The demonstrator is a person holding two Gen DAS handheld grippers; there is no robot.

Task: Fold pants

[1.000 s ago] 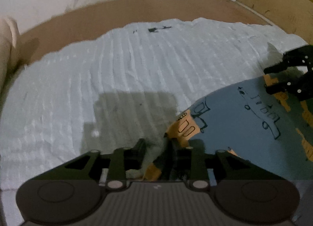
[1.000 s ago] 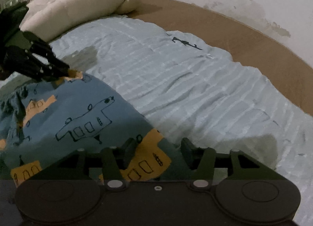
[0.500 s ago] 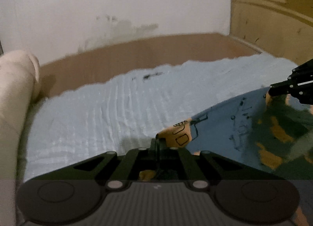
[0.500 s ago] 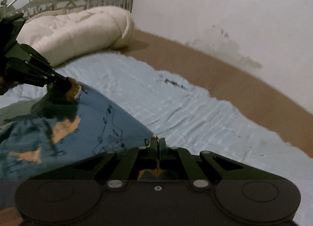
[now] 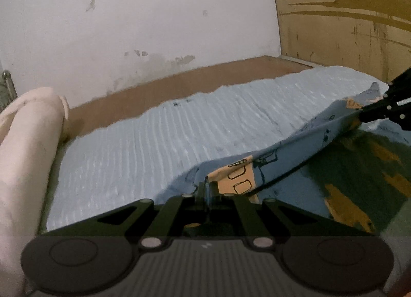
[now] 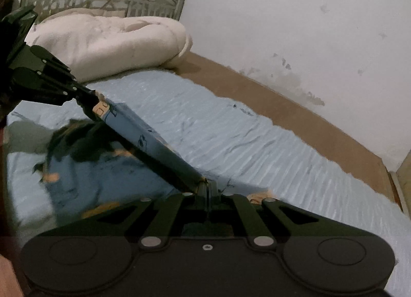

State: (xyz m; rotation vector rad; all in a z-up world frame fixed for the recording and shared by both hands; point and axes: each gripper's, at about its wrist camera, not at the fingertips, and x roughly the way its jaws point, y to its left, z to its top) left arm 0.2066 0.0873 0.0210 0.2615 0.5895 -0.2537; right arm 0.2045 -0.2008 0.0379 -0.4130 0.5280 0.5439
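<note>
Above the bed point(image 5: 159, 142), the pants point(image 5: 318, 132) hung stretched between both tongs, their lower part trailing on the blue sheet. Left tongs point(image 5: 207, 189) were clamped shut on one printed corner; right tongs point(image 6: 207, 189) were pinched closed on the other. Both were raised off the bed, well apart, the edge taut between them.

Bed point(image 6: 295, 122), blue sheet point(image 5: 159, 147), quilt point(image 6: 108, 42), pants point(image 6: 84, 178)

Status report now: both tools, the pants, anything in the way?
Left tool shut on blue cartoon-print cotton pants. Right tool shut on same edge, stretched taut, lifted above pale blue ribbed bedsheet. Nothing in the way.
</note>
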